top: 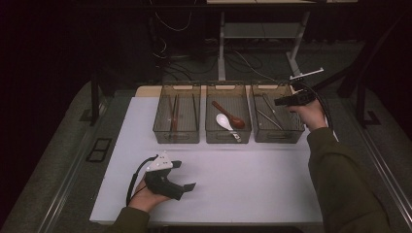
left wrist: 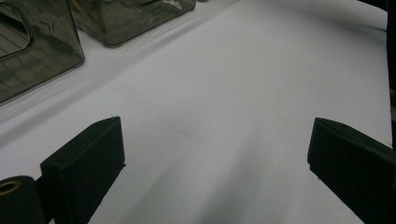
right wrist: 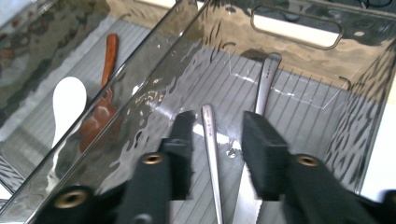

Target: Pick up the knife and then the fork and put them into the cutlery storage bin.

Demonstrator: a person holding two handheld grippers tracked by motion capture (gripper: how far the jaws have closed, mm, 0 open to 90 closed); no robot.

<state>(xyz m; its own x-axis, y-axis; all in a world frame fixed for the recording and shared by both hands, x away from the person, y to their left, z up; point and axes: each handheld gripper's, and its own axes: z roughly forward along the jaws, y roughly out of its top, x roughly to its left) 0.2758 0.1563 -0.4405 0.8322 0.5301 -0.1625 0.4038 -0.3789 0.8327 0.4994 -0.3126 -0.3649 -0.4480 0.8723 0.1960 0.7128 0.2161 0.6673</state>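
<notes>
My right gripper [top: 278,102] [right wrist: 217,119] hangs over the right-hand smoky clear bin [top: 279,137] [right wrist: 364,88], its jaws open by a narrow gap. Straight below that gap lies a metal utensil handle [right wrist: 211,140], flat on the bin floor and untouched. A serrated knife blade [right wrist: 246,207] and a second metal handle [right wrist: 266,79] lie beside it. My left gripper [top: 185,174] [left wrist: 217,135] rests low over the white table [top: 252,184] near its front left. Its jaws are wide open with nothing between them.
The middle bin [top: 227,137] holds a brown wooden spoon [top: 229,115] [right wrist: 109,56] and a white spoon [top: 224,121] [right wrist: 69,98]. The left bin [top: 177,138] holds long brown sticks. Two bins [left wrist: 37,56] stand at the upper left of the left gripper view. Cables and desk legs lie beyond the table.
</notes>
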